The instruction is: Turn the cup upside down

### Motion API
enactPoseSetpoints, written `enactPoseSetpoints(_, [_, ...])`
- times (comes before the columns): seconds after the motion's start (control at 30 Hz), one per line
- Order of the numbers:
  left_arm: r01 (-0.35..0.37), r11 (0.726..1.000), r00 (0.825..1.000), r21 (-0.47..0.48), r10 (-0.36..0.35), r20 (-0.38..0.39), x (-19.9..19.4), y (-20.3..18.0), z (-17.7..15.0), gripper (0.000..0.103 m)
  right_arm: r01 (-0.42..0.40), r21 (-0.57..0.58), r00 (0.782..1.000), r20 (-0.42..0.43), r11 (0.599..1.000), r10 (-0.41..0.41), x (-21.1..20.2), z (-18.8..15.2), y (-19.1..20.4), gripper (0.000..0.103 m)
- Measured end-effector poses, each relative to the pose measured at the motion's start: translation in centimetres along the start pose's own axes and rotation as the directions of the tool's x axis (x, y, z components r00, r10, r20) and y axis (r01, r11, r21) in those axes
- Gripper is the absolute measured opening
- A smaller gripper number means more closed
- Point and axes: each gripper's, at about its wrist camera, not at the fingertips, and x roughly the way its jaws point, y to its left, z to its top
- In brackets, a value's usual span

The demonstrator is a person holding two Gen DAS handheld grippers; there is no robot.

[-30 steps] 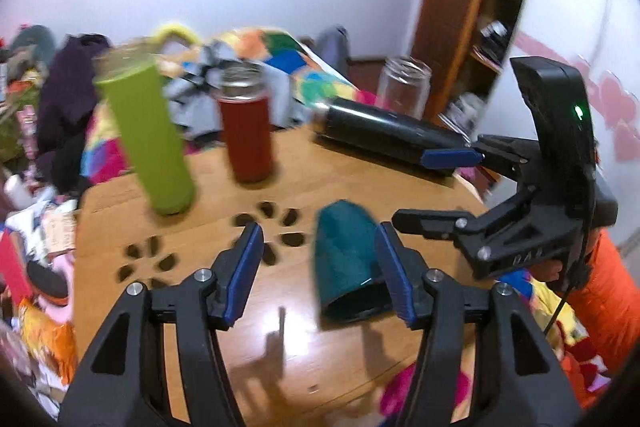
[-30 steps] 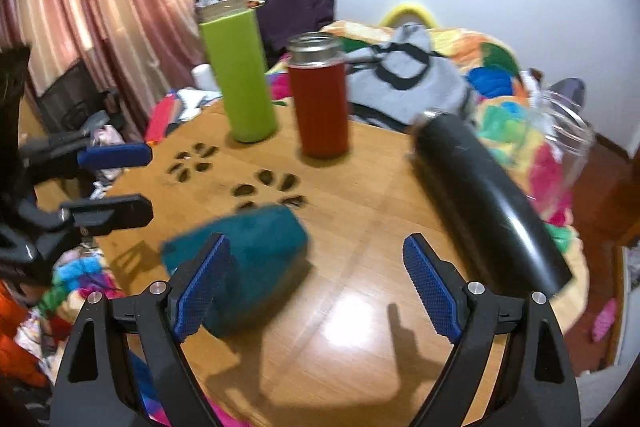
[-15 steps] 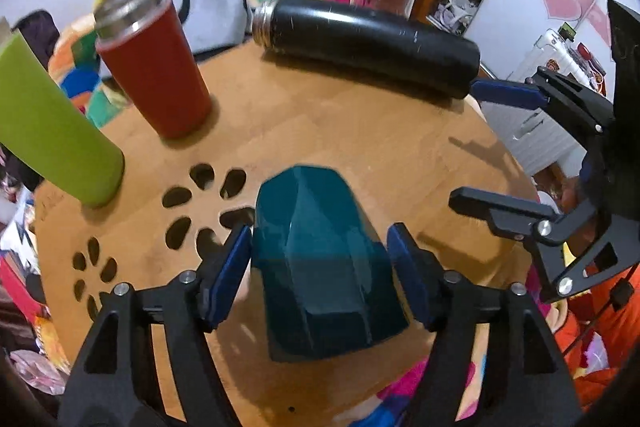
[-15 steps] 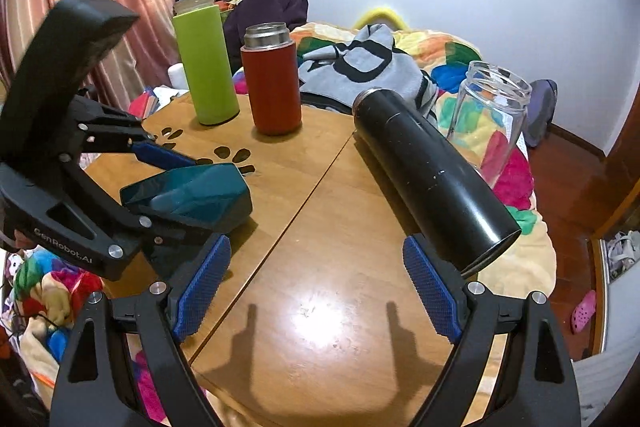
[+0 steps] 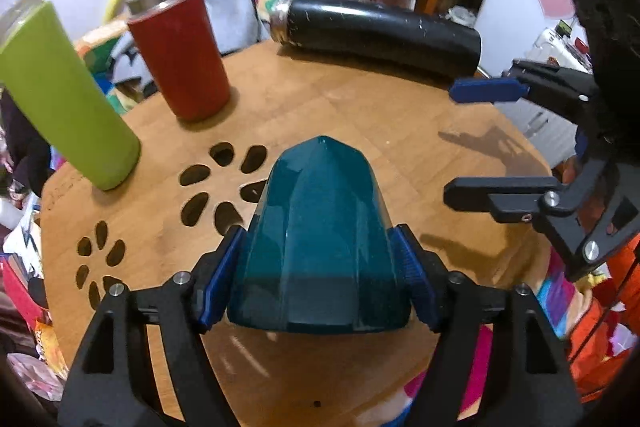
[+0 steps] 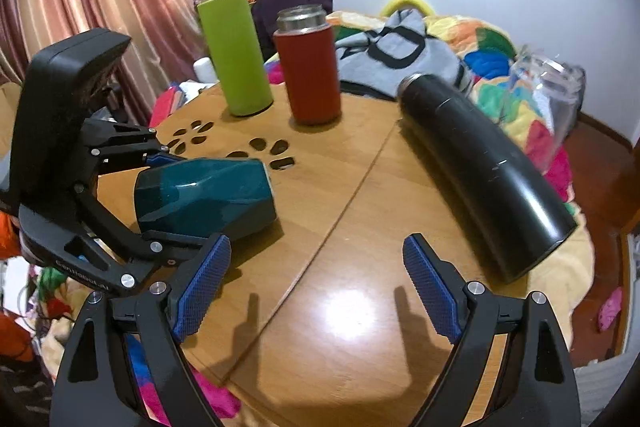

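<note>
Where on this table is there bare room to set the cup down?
Open wood lies between the teal cup and the lying black flask, ahead of the right gripper. Crowded: the far edge, with the green bottle and red tumbler.

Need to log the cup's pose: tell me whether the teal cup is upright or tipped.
Tipped: the teal cup lies on its side across the wooden table, clamped between the left gripper fingers.

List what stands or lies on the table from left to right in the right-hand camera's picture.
Teal cup on its side in the other gripper → green bottle → red flask → black bottle on its side → glass jar.
</note>
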Motion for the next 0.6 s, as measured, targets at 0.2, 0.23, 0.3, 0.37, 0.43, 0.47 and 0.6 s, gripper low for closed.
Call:
enactPoseSetpoints(0.2, [-0.053, 0.998, 0.993, 0.034, 0.049, 0.111, -0.8, -0.4, -1.7, 0.073, -0.073, 0.090, 0.997, -0.024, 0.993, 0.075, 1.2, 0.8, -0.4, 0.086])
enactPoseSetpoints(0.23, [-0.049, 0.998, 0.991, 0.044, 0.043, 0.126, -1.0, -0.5, -2.0, 0.073, -0.090, 0.109, 0.995, -0.028, 0.990, 0.093, 1.6, 1.0, -0.3, 0.086])
enactPoseSetpoints(0.3, [-0.037, 0.998, 0.989, 0.060, 0.028, 0.143, -1.4, -0.5, -2.6, 0.073, -0.091, 0.126, 0.995, -0.033, 0.988, 0.096, 2.3, 1.6, 0.0, 0.083])
enactPoseSetpoints(0.37, [-0.025, 0.998, 0.989, 0.060, 0.016, 0.145, -1.6, -0.3, -2.8, 0.073, -0.073, 0.130, 0.996, -0.041, 0.989, 0.079, 2.9, 2.1, 0.1, 0.074])
enactPoseSetpoints(0.43, [-0.014, 0.998, 0.990, 0.055, 0.006, 0.141, -1.7, -0.1, -3.0, 0.073, -0.037, 0.131, 0.997, -0.055, 0.991, 0.045, 3.7, 2.5, 0.1, 0.068])
enactPoseSetpoints(0.47, [-0.009, 0.999, 0.990, 0.054, 0.001, 0.140, -1.8, 0.0, -3.1, 0.073, -0.014, 0.123, 0.998, -0.063, 0.992, 0.022, 4.1, 2.7, -0.1, 0.066])
enactPoseSetpoints(0.6, [-0.001, 0.998, 0.989, 0.061, -0.008, 0.147, -1.9, 0.1, -3.2, 0.073, -0.053, 0.114, 0.989, -0.131, 0.992, 0.068, 6.1, 2.6, -0.5, 0.042])
